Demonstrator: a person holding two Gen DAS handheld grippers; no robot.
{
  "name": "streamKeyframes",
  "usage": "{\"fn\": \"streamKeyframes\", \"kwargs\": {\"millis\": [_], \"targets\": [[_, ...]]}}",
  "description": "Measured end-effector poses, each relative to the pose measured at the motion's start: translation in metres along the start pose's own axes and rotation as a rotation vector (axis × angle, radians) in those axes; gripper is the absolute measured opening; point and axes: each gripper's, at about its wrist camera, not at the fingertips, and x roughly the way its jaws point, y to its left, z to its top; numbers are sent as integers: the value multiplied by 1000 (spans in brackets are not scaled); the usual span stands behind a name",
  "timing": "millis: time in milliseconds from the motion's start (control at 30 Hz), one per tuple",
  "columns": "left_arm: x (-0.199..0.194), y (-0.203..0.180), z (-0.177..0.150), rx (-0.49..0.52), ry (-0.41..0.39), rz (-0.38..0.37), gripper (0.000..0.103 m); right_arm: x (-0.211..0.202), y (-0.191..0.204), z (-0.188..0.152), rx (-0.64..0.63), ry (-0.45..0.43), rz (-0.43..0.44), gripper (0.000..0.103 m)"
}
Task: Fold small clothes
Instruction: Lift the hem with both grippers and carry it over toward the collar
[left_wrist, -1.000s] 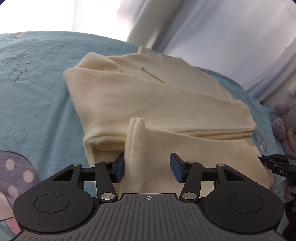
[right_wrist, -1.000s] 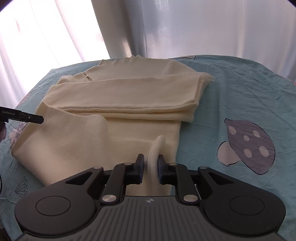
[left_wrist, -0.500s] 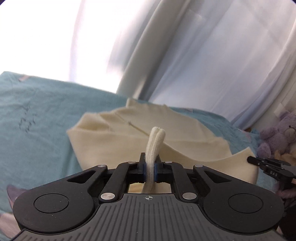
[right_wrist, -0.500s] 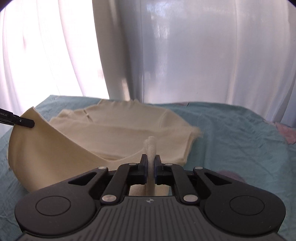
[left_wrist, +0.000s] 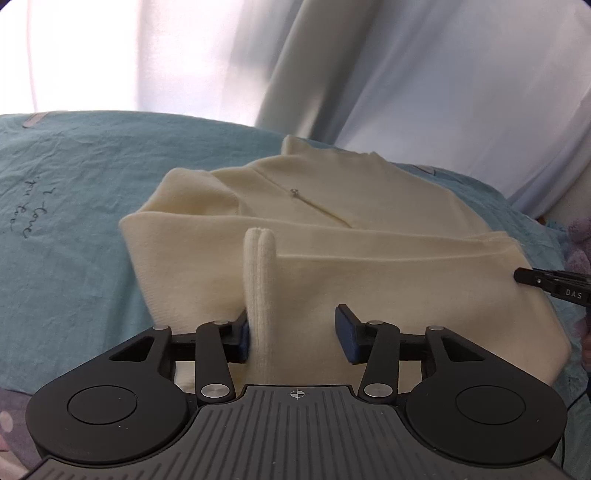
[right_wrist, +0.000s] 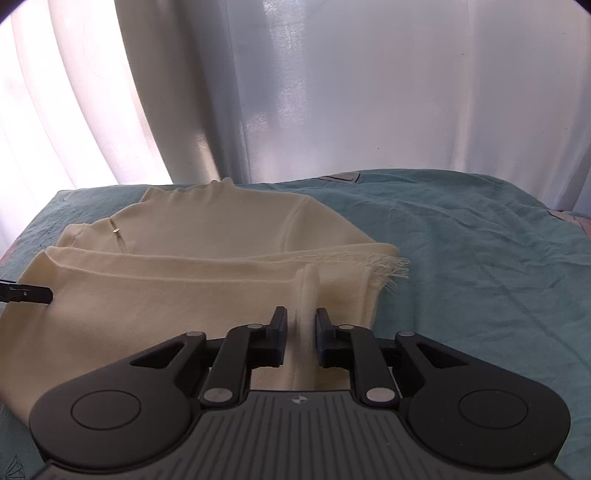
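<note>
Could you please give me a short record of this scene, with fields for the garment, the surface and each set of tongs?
garment: cream knit sweater, folded over on itself, small metal pull near the collar
surface: wrinkled teal bed sheet; the sweater lies on it
left tongs: open wide, jaws just opened; an upright pinch of knit leans on one pad only
right tongs: narrowly open, jaws just opened; a ridge of knit stands between the pads
background: white curtain

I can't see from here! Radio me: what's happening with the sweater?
Left gripper open, jaws just opened. Right gripper open, just let go. Cream sweater folded on the blue sheet. Nothing blocking.
</note>
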Motion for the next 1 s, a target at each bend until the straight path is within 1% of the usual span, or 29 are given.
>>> {"fn": "streamKeyframes", "kwargs": {"millis": [67, 100, 133, 167, 233, 300, 367, 400, 433, 533, 600, 667, 733, 767, 867, 1000], "targets": [[4, -2, 2, 14, 8, 21, 36, 3, 5, -1, -33, 11, -3, 17], [5, -3, 3, 19, 12, 32, 17, 5, 7, -2, -48, 14, -8, 16], [6, -3, 5, 17, 19, 46, 9, 6, 9, -2, -60, 14, -16, 15], [5, -3, 6, 9, 22, 58, 8, 8, 12, -2, -77, 15, -23, 7], [-9, -5, 11, -5, 2, 79, 8, 5, 20, -2, -122, 5, -34, 7], [-33, -10, 22, 5, -69, 65, 8, -3, 29, 1, -182, -31, -56, 6], [-52, -16, 39, 38, -135, 51, 8, -12, 34, 14, -209, -82, -64, 6], [-55, -18, 49, 57, -163, 65, 8, -15, 36, 22, -221, -108, -71, 6], [-55, -19, 60, 71, -192, 103, 8, -15, 39, 32, -234, -136, -84, 6], [-41, -18, 89, 73, -251, 209, 8, -7, 49, 59, -259, -219, -167, 6], [-24, -16, 104, 54, -252, 236, 8, 7, 55, 76, -257, -266, -225, 6], [-2, -15, 116, 43, -237, 274, 8, 26, 61, 89, -263, -281, -271, 6], [19, -16, 124, 64, -229, 323, 8, 47, 65, 97, -257, -270, -292, 6], [28, -14, 127, 59, -223, 339, 8, 57, 66, 100, -244, -261, -303, 6], [49, -6, 129, 35, -198, 363, 8, 82, 65, 105, -222, -237, -336, 6], [70, -2, 127, 57, -189, 399, 8, 110, 61, 107, -216, -200, -372, 6]]}}
